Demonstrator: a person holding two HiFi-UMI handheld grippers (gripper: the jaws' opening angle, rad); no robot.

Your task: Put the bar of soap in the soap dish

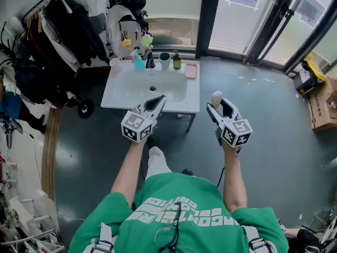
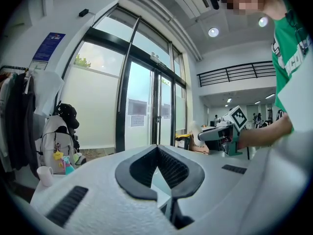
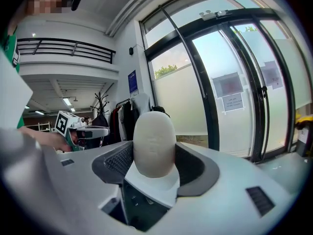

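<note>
Before the sink (image 1: 125, 90), bar of soap (image 1: 216, 96) in the clenched right tool (image 1: 217, 105); left tool (image 1: 159, 100) clenched, empty.

we wear green short-slv tee (image 1: 174, 194) w/ white print | glasses (image 1: 168, 235) hung at our collar | pale straps (image 1: 102, 237) on both shoulders | L claw (image 1: 157, 101) & R claw (image 1: 217, 104): white shells, dark-grey ribbed pads (image 2: 142, 173) | b/w square-marker cube (image 1: 138, 126) on each, teal body below it
</note>
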